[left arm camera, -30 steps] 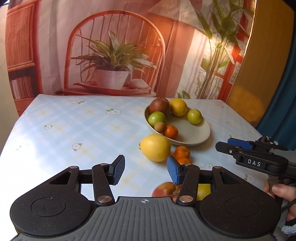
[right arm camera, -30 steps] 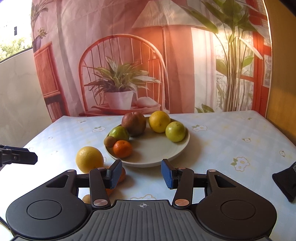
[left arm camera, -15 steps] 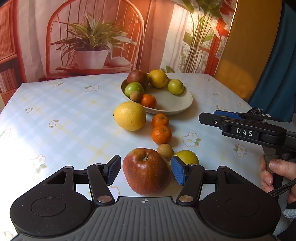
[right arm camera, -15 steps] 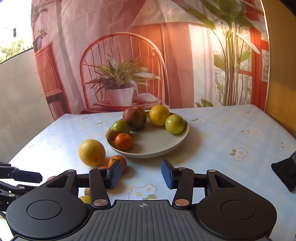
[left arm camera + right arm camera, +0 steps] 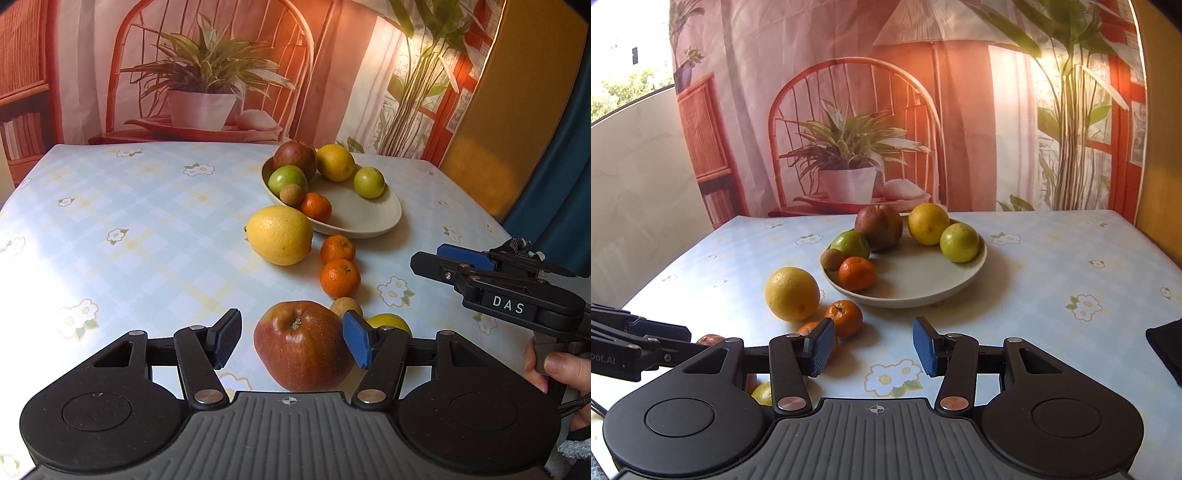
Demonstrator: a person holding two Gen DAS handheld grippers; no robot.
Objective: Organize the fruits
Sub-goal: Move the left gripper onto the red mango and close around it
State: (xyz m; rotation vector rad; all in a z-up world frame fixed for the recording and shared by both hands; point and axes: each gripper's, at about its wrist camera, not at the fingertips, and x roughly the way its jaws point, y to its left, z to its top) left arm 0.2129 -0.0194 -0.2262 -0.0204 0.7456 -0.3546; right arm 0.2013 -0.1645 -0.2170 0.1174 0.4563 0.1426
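A red apple (image 5: 301,347) stands on the flowered tablecloth between the fingers of my left gripper (image 5: 291,338). Its jaws are open: the left pad is clear of the apple, the blue right pad sits close to its side. Behind the apple lie a small brown fruit (image 5: 345,306), a yellow fruit (image 5: 389,323), two mandarins (image 5: 340,277) and a big yellow citrus (image 5: 280,234). The pale bowl (image 5: 369,218) holds several fruits. My right gripper (image 5: 873,345) is open and empty, short of the bowl (image 5: 923,295).
A hand (image 5: 557,369) holds the right gripper's handle at the table's right side. A black object (image 5: 1165,350) lies at the right edge of the right wrist view. A printed backdrop hangs behind the table's far edge.
The left gripper has tilted down and its jaws have widened; the red apple, earlier half hidden below the fingers, now stands between them. The right gripper has barely moved.
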